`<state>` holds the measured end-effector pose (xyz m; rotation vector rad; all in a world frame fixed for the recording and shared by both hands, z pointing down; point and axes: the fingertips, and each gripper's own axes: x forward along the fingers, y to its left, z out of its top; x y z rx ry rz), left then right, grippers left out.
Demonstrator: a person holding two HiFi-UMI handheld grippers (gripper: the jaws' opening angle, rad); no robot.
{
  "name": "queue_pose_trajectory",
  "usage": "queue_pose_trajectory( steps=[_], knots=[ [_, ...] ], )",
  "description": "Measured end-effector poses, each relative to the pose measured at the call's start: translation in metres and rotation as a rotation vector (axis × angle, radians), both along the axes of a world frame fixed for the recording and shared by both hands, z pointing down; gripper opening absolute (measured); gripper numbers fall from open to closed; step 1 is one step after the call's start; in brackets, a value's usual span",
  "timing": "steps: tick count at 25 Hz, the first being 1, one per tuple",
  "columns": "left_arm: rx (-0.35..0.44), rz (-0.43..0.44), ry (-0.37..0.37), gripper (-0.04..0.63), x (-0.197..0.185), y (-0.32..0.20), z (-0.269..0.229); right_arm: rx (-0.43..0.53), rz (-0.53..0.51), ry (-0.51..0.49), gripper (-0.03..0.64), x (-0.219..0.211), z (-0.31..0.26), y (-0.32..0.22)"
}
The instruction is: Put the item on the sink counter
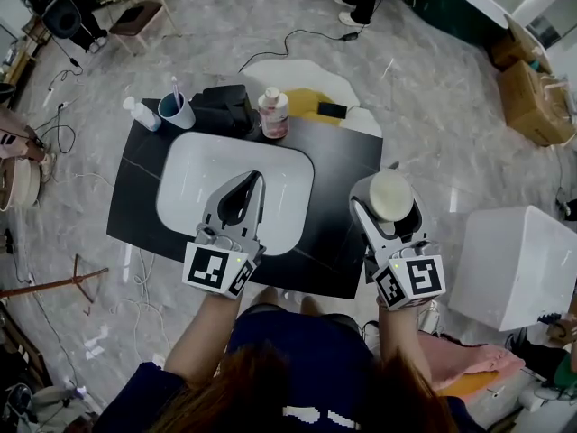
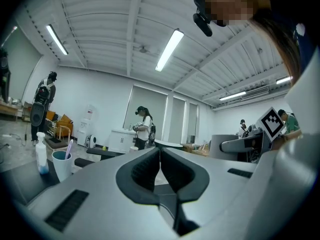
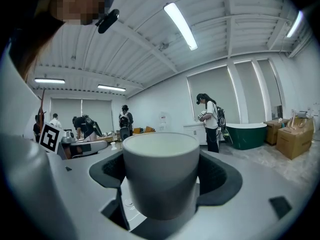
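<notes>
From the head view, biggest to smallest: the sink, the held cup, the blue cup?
1. sink basin, largest.
2. white cup in the right gripper, though it sits nearer the camera.
3. blue cup, smallest.

The head camera looked steeply down from above the person onto the black desk point(image 1: 347, 165), with the left tool point(image 1: 256, 179) and the right tool point(image 1: 389, 197) low in its frame. Each tool camera sat just behind its own jaws, facing out across the room, with ceiling filling the top. The right one sat very near the grey cup point(image 3: 161, 174) between its jaws. The blue tumbler point(image 1: 176, 109) also showed in the left tool view, and the green tub point(image 1: 442, 16) in the right tool view.
</notes>
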<state>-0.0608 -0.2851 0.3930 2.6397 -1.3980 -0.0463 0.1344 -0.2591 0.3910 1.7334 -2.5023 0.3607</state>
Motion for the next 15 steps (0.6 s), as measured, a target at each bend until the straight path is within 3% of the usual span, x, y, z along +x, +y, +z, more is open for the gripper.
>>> queue_pose_trajectory(
  steps=[15],
  knots=[
    [-0.047, -0.034, -0.015, 0.025, -0.002, 0.013, 0.024, -0.122, -0.078, 0.035, 0.436, -0.014, 0.064, 0.004]
  ],
)
